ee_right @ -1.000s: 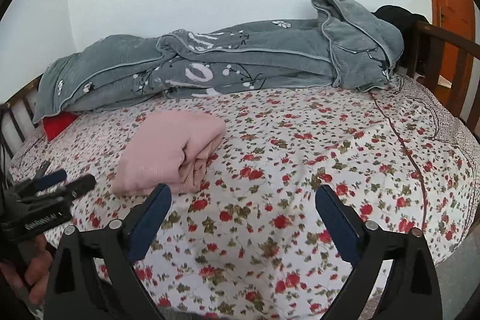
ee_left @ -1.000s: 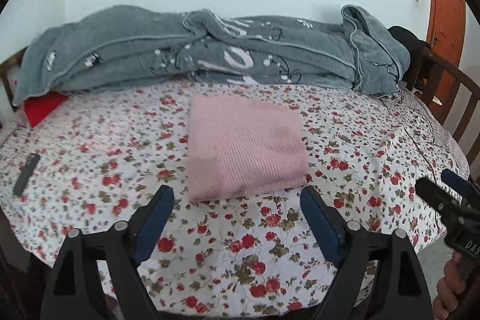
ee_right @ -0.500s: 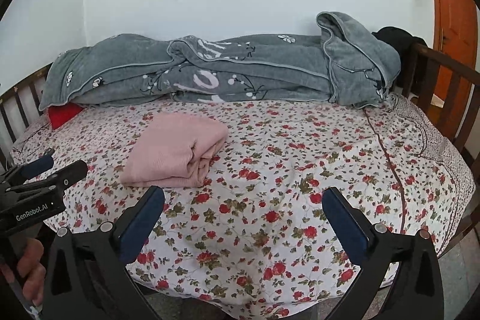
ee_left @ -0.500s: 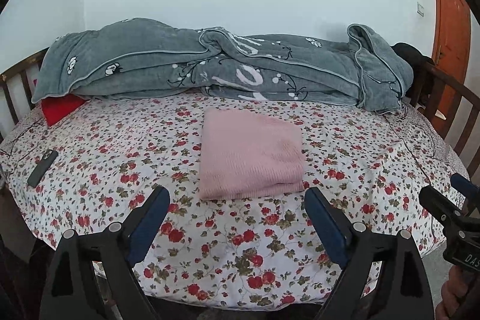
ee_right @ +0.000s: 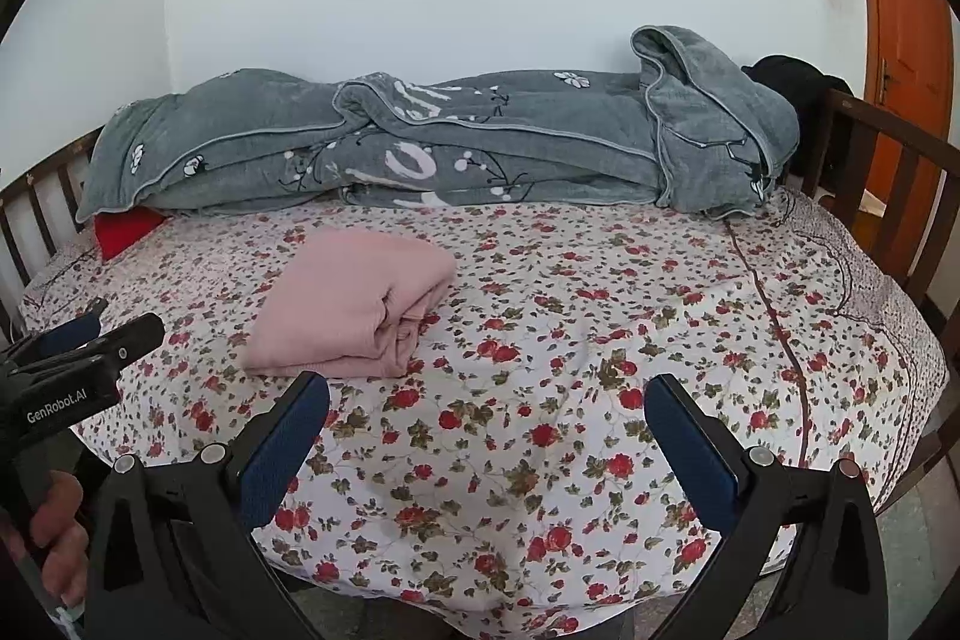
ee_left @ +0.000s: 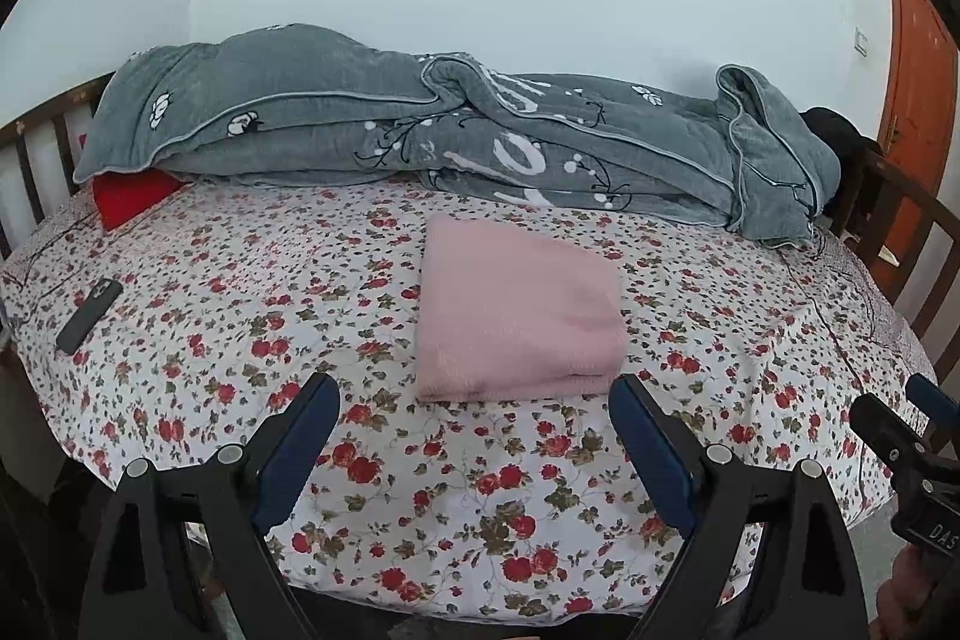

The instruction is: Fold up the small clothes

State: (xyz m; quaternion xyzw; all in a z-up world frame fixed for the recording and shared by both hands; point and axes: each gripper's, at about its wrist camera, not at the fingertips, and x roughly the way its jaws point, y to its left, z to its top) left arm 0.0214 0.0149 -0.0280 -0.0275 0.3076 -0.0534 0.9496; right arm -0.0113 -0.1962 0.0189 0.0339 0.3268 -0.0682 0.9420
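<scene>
Now both claws gape empty over the floral bedsheet (ee_left: 480, 490), folded pink garment (ee_left: 516, 304) beyond.

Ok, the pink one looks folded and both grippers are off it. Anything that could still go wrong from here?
1. The folded pink garment shows loose stacked layers at its right end; a nudge there could spread the fold open.
2. The left gripper hangs open just in front of the garment's near edge, so a forward move might snag it.
3. A dark phone-like object lies near the bed's left edge; a sideways sweep could knock it off.
</scene>
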